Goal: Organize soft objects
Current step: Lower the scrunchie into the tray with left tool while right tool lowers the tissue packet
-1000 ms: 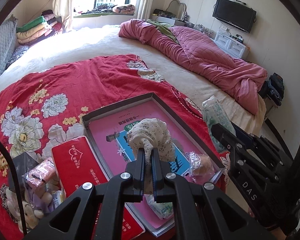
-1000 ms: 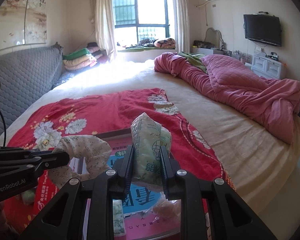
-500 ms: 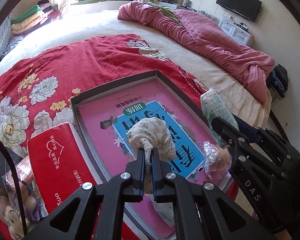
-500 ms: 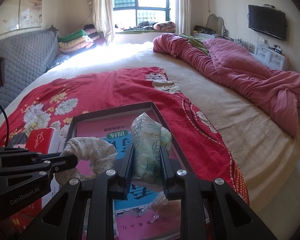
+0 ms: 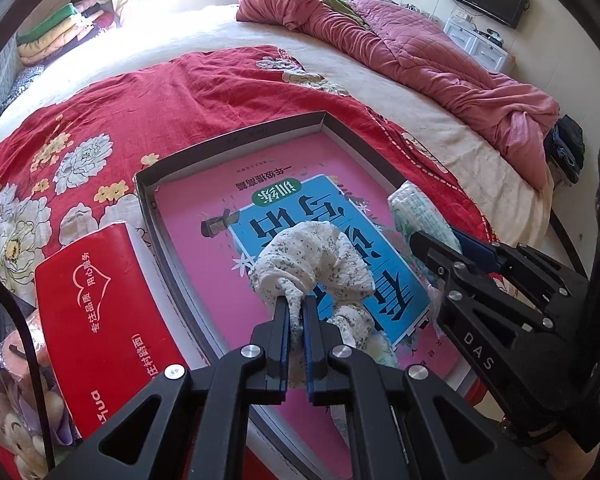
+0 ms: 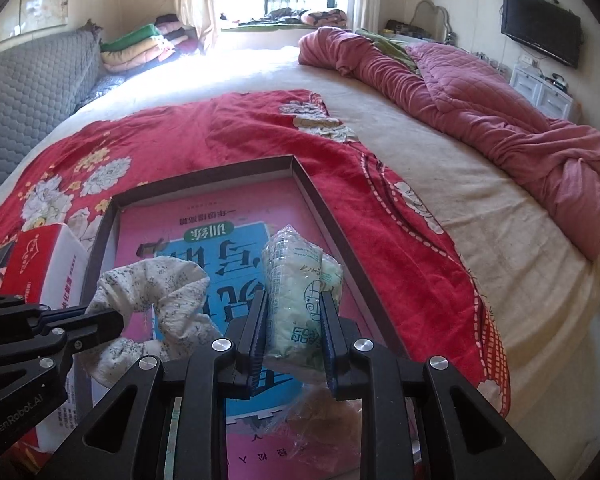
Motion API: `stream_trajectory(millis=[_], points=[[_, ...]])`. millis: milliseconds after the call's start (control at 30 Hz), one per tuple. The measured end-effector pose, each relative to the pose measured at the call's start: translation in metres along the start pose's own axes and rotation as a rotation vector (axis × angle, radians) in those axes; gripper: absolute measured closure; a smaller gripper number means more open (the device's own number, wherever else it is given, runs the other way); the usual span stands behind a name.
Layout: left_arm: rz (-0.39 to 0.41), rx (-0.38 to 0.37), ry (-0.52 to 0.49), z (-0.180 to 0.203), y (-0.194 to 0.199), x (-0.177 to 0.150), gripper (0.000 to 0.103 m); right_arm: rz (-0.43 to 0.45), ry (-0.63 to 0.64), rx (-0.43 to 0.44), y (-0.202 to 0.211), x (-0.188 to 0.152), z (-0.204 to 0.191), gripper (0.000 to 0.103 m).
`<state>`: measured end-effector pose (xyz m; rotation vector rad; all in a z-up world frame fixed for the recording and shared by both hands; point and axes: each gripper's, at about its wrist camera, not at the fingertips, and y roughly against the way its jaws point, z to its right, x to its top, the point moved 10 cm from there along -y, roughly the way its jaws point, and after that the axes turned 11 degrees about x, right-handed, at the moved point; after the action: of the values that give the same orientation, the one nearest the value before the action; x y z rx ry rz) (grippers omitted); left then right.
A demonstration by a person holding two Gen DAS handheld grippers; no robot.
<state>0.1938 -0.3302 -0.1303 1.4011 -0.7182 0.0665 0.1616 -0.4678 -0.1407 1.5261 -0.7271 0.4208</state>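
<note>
grippers sit lower over the tray [image 5: 228, 142] than a second ago, the view filling with its pink book [image 5: 204, 216], so both items look close to being set down inside. left gripper [image 5: 296, 316] is pinched tight on a floral scrunchie [image 5: 320, 256] hanging just above the book. right gripper [image 6: 294, 320] is clamped on a clear packet [image 6: 296, 280], also over the tray. inside the tray: the book, plus a crinkly wrapped item [image 6: 320, 416] near the front edge. red tissue pack [image 5: 96, 304] lies outside, just left of it.
</note>
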Motion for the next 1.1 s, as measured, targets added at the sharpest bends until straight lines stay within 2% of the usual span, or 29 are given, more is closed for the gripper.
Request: stream_trajectory(millis=[267, 600, 733, 800, 867, 1033, 1100], points=[[0.0, -0.005, -0.023, 0.005, -0.001, -0.002, 0.097, -0.052, -0.025, 0.054, -0.014, -0.014, -0.005, 0.078], [-0.008, -0.01, -0.029, 0.007, -0.002, -0.003, 0.097, -0.042, -0.063, 0.116, -0.012, -0.015, -0.008, 0.075], [-0.01, -0.012, -0.03, 0.008, -0.002, -0.004, 0.097, -0.035, -0.104, 0.146, -0.01, -0.015, -0.007, 0.067], [-0.009, -0.014, -0.033, 0.009, -0.003, -0.005, 0.097, -0.025, -0.107, 0.148, -0.008, -0.014, -0.007, 0.066], [-0.012, -0.014, -0.041, 0.011, -0.003, -0.005, 0.097, -0.009, -0.112, 0.141, -0.004, -0.013, -0.005, 0.066], [-0.021, -0.016, -0.054, 0.015, -0.004, -0.008, 0.097, 0.035, -0.136, 0.128, 0.004, -0.007, 0.002, 0.054], [-0.022, -0.017, -0.053, 0.015, -0.005, -0.009, 0.097, 0.057, -0.147, 0.115, 0.009, -0.004, 0.006, 0.053]])
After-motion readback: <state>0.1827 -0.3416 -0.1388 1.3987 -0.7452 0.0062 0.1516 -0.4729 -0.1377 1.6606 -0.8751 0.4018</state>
